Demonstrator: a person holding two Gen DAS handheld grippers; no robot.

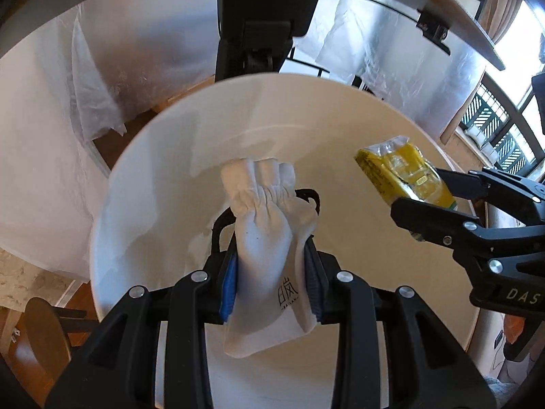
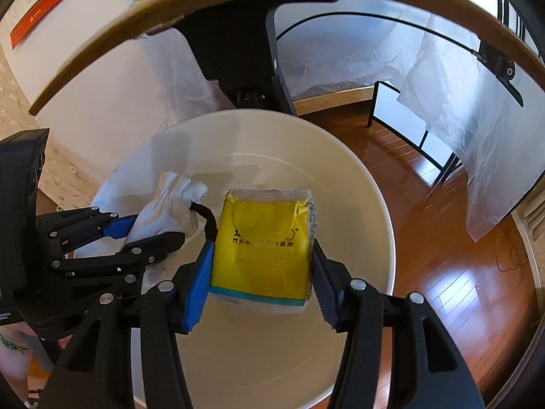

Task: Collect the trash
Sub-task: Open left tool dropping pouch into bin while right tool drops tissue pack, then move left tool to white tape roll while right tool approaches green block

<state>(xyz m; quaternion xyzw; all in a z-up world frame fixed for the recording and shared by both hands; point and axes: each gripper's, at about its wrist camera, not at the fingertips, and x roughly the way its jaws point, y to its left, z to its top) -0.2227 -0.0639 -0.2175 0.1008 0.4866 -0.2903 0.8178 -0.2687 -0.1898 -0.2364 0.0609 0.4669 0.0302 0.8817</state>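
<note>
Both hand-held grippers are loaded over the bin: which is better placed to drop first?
Roughly even; slight edge right. The right hand-held gripper holds the yellow packet over the white bin's middle; the left hand-held gripper holds the white pouch nearer the rim.

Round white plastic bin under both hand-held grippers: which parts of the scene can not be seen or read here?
- Round white plastic bin: floor hidden in both views by the held items.
- Yellow plastic tissue pack: print partly glared, unreadable, right wrist view.
- White cloth drawstring pouch: its contents are hidden; small logo unreadable, left wrist view.

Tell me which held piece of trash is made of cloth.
The white drawstring pouch in the left gripper; the right gripper holds a yellow plastic packet.
</note>
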